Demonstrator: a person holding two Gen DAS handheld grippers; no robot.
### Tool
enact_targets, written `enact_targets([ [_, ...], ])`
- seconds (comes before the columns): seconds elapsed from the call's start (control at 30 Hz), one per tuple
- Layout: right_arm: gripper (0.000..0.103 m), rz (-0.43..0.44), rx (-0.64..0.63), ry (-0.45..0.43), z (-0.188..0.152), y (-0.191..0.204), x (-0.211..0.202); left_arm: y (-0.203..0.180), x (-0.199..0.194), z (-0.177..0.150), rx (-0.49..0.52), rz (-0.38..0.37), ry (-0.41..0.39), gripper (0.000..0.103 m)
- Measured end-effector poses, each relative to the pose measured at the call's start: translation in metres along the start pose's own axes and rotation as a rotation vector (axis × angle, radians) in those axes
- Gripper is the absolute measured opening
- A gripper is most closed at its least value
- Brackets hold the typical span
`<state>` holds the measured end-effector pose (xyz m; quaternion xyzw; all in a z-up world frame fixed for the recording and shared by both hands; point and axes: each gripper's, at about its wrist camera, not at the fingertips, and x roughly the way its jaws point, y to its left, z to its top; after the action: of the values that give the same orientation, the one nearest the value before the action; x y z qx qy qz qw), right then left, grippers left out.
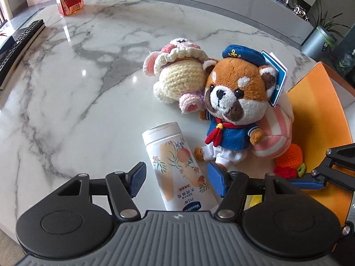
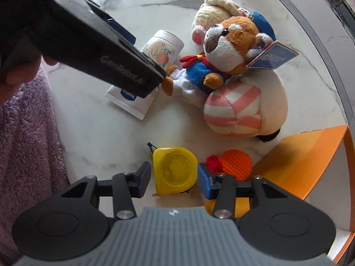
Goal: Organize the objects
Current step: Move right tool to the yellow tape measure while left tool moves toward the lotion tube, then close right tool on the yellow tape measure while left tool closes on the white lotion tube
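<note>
Here both claws hang over a white marble table (image 1: pixel 88 77), each parted around its own thing. The left claw (image 1: pixel 177 180) straddles the white plastic lotion tube with a peach print (image 1: pixel 175 164), which lies just beside the brown plush bear in a blue sailor suit (image 1: pixel 230 102). Its pads do not seem to press the tube yet. The right claw (image 2: pixel 174 180), nearer to the person than the bear, stands around the yellow plastic tape measure (image 2: pixel 175 170), with small gaps at each side, so released. I think each should sink lower, centre itself, then close gently, so that the bear's foot is not caught.
</note>
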<state>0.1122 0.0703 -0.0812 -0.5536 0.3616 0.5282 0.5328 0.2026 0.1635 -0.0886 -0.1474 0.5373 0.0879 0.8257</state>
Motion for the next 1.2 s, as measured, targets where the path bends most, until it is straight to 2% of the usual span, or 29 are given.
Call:
enact_targets([
  [0.17,0.054,-0.004,-0.015,0.028,0.001,-0.001,0.012,-0.002,0.011,0.003,0.002,0.033,0.016,0.069],
  [0.27,0.053,0.006,-0.004,0.035,0.001,-0.003,0.017,-0.003,0.011,0.003,0.018,0.019,0.016,0.063],
  [0.4,0.052,0.010,0.007,0.031,-0.002,-0.005,0.019,0.000,0.012,0.003,0.029,0.000,0.026,0.061],
  [0.57,0.052,0.015,0.022,0.003,-0.007,-0.004,0.013,0.012,0.006,-0.002,-0.012,-0.039,0.040,0.057],
  [0.8,0.052,0.073,0.104,-0.086,-0.020,-0.008,-0.025,0.023,-0.022,-0.018,-0.040,-0.091,0.025,0.053],
  [0.83,0.052,0.079,0.117,-0.103,-0.022,-0.008,-0.033,0.022,-0.026,-0.020,-0.037,-0.093,0.022,0.049],
  [0.87,0.052,0.084,0.125,-0.116,-0.024,-0.008,-0.039,0.021,-0.031,-0.022,-0.028,-0.090,0.017,0.030],
  [0.9,0.052,0.087,0.136,-0.132,-0.026,-0.008,-0.047,0.020,-0.034,-0.023,-0.015,-0.098,0.021,0.027],
  [0.97,0.052,0.080,0.146,-0.163,-0.030,-0.003,-0.063,0.018,-0.038,-0.026,-0.009,-0.122,0.042,0.027],
  [1.03,0.052,0.065,0.147,-0.187,-0.028,0.002,-0.077,0.013,-0.041,-0.031,0.019,-0.112,0.047,0.027],
  [1.1,0.052,0.051,0.154,-0.198,-0.031,0.004,-0.084,0.008,-0.046,-0.037,0.043,-0.102,0.039,0.026],
  [1.2,0.052,0.035,0.178,-0.224,-0.039,0.003,-0.099,0.004,-0.061,-0.042,0.044,-0.136,0.014,0.026],
])
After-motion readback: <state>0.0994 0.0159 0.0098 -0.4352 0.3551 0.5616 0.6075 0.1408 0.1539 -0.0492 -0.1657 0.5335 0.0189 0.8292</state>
